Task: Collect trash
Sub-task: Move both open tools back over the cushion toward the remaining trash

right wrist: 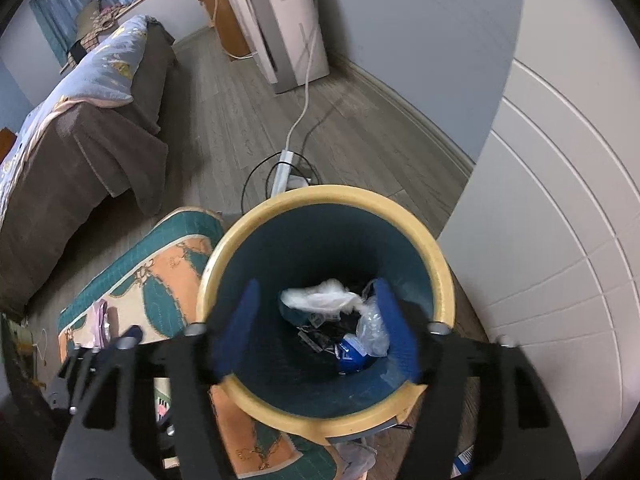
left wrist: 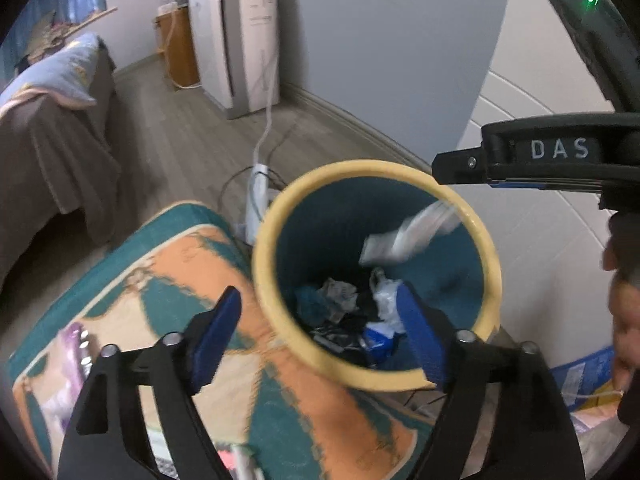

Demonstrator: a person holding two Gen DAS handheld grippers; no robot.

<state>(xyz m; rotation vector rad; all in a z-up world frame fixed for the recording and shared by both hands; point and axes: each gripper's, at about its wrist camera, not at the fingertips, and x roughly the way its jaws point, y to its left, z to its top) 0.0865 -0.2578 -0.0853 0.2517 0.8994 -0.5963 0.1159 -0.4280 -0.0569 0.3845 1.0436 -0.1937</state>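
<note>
A round bin with a yellow rim (left wrist: 264, 264) and teal inside stands on the floor, holding crumpled paper, plastic and a blue packet (left wrist: 378, 340). A pale wrapper (left wrist: 404, 236) shows blurred in the air just inside the bin's mouth. My left gripper (left wrist: 318, 294) is open over the near rim with nothing between its blue pads. In the right wrist view the bin's rim (right wrist: 328, 194) fills the middle, and my right gripper (right wrist: 316, 286) hangs open above it, empty. A white plastic bag (right wrist: 320, 298) and clear film (right wrist: 372, 328) lie inside.
A teal and orange rug (left wrist: 160, 280) lies left of the bin with small items on it. Behind are a power strip with cables (left wrist: 258, 192), a bed under a brown cover (left wrist: 48, 140) and a white appliance (left wrist: 236, 40). A white panelled door (left wrist: 540, 240) is on the right.
</note>
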